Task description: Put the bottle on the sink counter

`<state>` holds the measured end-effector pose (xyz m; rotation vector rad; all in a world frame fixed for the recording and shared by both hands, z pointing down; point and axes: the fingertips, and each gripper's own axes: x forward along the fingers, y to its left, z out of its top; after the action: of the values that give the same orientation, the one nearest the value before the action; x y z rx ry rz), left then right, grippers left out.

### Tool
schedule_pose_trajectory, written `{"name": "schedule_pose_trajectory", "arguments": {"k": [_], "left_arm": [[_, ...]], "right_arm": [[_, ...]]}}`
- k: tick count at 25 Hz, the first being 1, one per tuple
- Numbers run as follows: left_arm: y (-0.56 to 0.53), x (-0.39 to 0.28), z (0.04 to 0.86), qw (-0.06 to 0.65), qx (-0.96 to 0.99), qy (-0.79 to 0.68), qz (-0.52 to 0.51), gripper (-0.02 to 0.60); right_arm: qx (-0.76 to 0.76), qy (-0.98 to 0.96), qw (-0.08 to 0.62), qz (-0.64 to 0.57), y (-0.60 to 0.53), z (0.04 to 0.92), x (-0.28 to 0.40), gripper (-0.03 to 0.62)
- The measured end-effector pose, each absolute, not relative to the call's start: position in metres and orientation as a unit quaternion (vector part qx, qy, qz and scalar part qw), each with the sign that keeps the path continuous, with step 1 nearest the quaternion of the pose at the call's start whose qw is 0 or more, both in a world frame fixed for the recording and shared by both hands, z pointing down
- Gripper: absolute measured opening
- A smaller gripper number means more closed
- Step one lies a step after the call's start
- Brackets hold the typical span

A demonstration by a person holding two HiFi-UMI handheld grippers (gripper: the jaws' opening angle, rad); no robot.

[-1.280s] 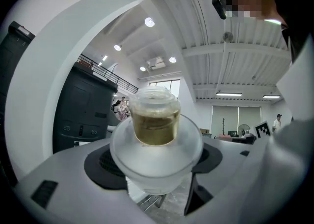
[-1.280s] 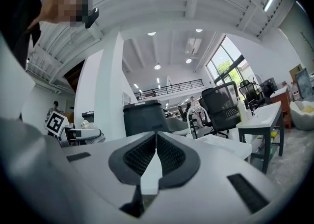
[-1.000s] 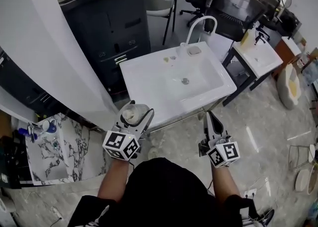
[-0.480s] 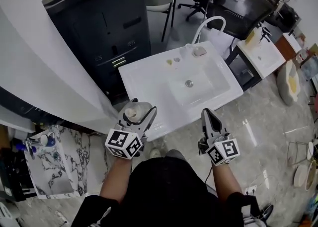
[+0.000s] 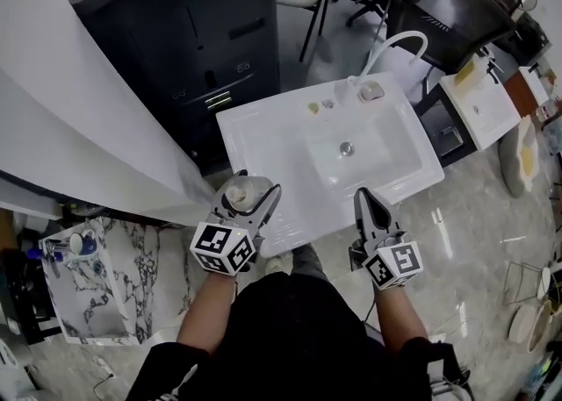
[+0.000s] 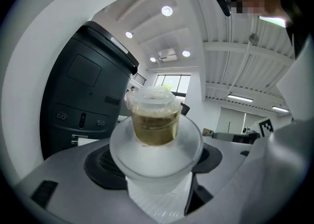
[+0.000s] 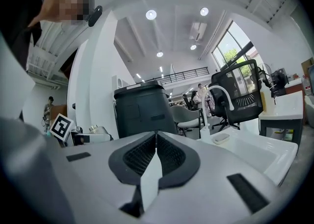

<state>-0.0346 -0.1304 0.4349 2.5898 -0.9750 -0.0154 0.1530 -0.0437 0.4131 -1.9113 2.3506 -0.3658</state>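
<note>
Two grippers at the sink counter's near edge

Leftmost, the left gripper [image 5: 253, 187] clasps the bottle [image 5: 241, 194], frosted with yellowish contents, at the near left corner of the white sink counter [image 5: 263, 136]. Further right, the right gripper [image 5: 363, 198] has its jaws pressed together, holding nothing.

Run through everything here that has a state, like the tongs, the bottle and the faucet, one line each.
Left tongs: shut on the bottle.
Right tongs: shut, nothing between them.
Bottle: lid on, upright, held in the air, not yet set on the sink counter.
Faucet: no water running.
</note>
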Motion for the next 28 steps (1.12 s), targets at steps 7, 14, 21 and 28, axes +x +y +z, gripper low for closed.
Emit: {"name": "schedule_pose_trajectory", "arguments": {"k": [7, 14, 21, 28], "left_arm": [[-0.177, -0.019, 0.453, 0.208, 0.906, -0.368, -0.001, 0.354], [-0.228, -0.002, 0.484, 0.208, 0.89, -0.405, 0.028, 0.354], [-0.269, 0.007, 0.519, 0.229, 0.864, -0.445, 0.047, 0.354], [-0.303, 0.009, 0.554, 0.244, 0.834, -0.491, 0.065, 0.354]], "right_arm": [[-0.61, 0.781, 0.033, -0.131, -0.089, 0.421, 0.169, 0.032], [-0.603, 0.781, 0.018, -0.162, -0.133, 0.44, 0.196, 0.032], [-0.576, 0.794, -0.006, -0.192, -0.167, 0.467, 0.202, 0.032], [-0.552, 0.804, -0.026, -0.22, -0.189, 0.491, 0.206, 0.032]]}}
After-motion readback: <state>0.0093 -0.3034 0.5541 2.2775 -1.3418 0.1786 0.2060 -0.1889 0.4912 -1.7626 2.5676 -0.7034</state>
